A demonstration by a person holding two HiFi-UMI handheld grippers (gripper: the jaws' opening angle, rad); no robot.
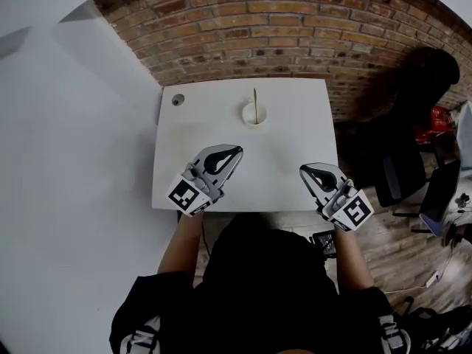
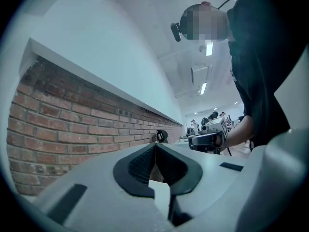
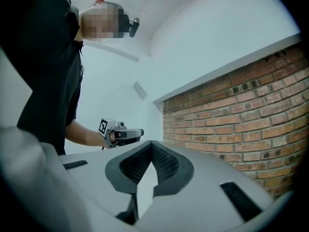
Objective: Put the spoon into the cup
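On the white table (image 1: 287,146) the cup (image 1: 254,113) stands near the far edge, close to the brick wall (image 1: 295,28), and the spoon (image 1: 255,102) is in it, with its thin handle rising above the rim toward the wall. Both grippers are held over the near part of the table, well apart from the cup and from each other. The left gripper (image 1: 230,153) is on the left side and points toward the far right. In the left gripper view the jaws of this gripper (image 2: 155,146) are closed so that the tips meet, and between them there is nothing - only a small gap lower, behind the dark ribbed pads (image 2: 140,166). The right gripper (image 1: 313,172) is near the right edge of the table. In the right gripper view its jaws (image 3: 152,144) are also brought together at the tips and they hold nothing. Each gripper view shows the other gripper at a distance, held in the person's hand - the right one (image 2: 207,139) in the left gripper view, the left one (image 3: 120,132) in the right gripper view. A small round hole (image 1: 177,99) is in the far left corner of the table, and a dark chair (image 1: 402,175) stands on the wooden floor at the right of the table.
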